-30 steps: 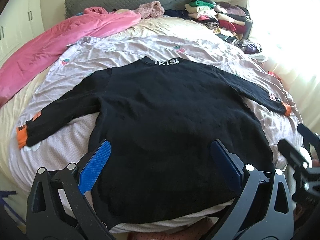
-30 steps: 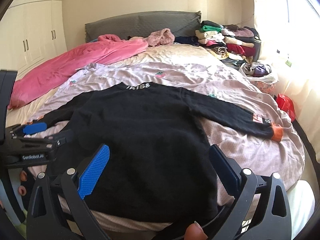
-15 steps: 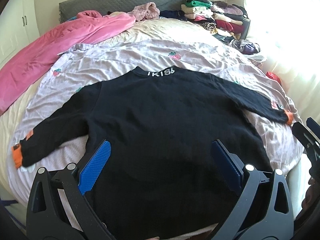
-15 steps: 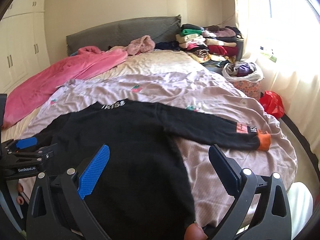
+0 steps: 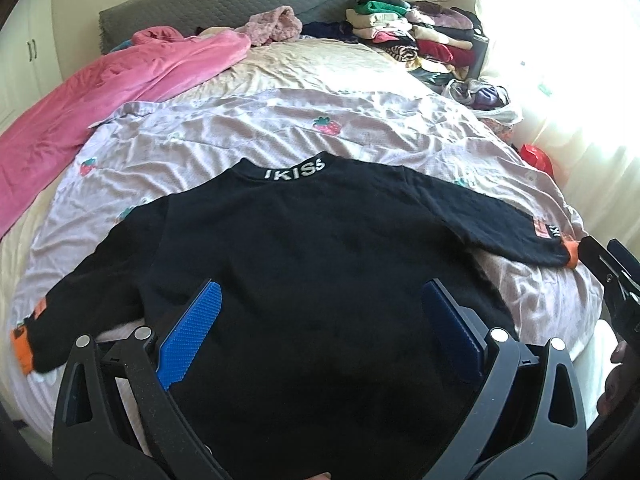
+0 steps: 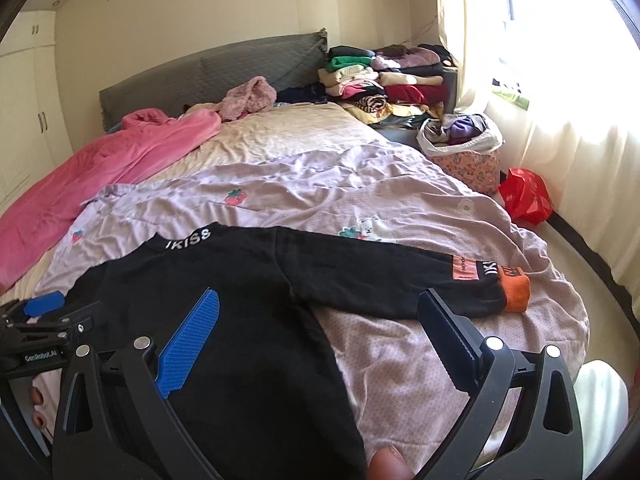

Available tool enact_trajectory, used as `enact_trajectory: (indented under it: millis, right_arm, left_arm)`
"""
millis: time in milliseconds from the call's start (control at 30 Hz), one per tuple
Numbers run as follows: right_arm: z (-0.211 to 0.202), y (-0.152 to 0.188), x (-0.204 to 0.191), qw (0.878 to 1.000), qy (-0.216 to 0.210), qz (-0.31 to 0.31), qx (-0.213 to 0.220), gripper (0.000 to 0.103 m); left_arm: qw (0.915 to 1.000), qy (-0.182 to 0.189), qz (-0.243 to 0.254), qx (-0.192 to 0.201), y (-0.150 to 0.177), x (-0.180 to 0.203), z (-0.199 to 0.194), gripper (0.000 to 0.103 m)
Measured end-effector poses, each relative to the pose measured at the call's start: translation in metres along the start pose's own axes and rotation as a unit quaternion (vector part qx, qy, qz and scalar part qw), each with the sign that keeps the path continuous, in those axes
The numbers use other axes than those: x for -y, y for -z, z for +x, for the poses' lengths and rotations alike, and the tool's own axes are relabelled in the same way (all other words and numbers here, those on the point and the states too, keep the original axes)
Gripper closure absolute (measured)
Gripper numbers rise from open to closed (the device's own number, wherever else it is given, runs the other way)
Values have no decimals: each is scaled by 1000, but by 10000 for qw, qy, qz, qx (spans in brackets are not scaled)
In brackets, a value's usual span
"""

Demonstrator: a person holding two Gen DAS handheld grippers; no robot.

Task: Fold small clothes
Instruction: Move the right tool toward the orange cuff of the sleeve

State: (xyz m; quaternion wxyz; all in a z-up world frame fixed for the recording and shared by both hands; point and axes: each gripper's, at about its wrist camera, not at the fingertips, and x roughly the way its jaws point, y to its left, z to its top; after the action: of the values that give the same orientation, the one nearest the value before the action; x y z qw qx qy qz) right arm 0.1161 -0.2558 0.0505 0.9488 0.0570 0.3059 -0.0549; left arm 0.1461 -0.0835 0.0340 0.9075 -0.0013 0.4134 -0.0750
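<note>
Right claw (image 6: 316, 336) now farther right, sleeve cuff (image 6: 516, 292) seemingly just ahead.

White "IKISS" runs along the black sweater's collar (image 5: 295, 169); "GenRobot.AI" marks the left claw (image 6: 40, 357).

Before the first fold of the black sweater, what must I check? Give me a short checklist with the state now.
1. Black sweater lies flat, spread out: ok.
2. Right sleeve extended, orange cuff visible: ok.
3. Left sleeve extended: ok.
4. Left tool open, holding nothing: ok.
5. Right tool open, holding nothing: ok.
6. Hem straight at the near edge: cannot tell, hidden by the tools.
</note>
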Motion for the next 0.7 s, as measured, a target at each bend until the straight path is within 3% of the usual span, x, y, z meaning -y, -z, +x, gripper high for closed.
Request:
enact_trajectory:
  millis: [700]
  right_arm:
    - [68,-49,65,9904,897,1046,-52,4]
  left_arm:
    - [9998,-112,152,30,-49,21,51,9]
